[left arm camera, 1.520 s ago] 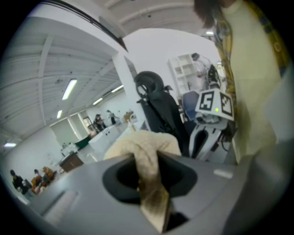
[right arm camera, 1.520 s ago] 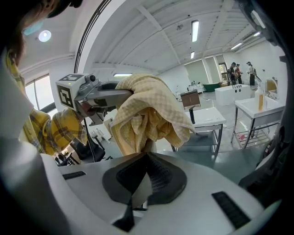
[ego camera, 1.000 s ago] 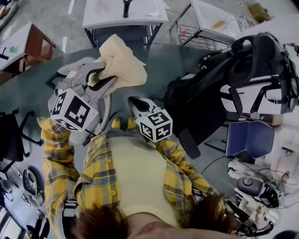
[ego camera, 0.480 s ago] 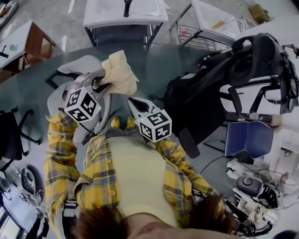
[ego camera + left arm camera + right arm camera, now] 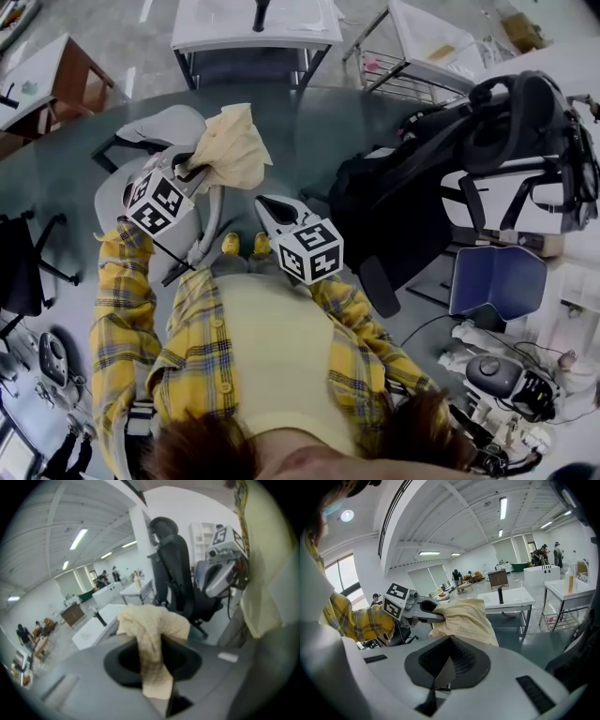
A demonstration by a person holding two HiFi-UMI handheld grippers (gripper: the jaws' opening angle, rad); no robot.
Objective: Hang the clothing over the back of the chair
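The clothing is a cream-yellow garment, bunched up and hanging over the pale grey chair at the left of the head view. My left gripper has a fold of the clothing pinched between its jaws, which are opening. The rest of the cloth drapes beyond the tips. From the right gripper view, the left gripper and the clothing show just ahead. My right gripper hovers at the centre, close to the body, its jaws shut with nothing between them.
A black office chair with a headrest stands to the right, and it shows ahead in the left gripper view. White tables lie beyond. Another black chair is at the far left. Equipment and cables crowd the floor at lower right.
My left gripper has come down and rolled, bringing the clothing lower over the grey chair. The right gripper has stayed put.
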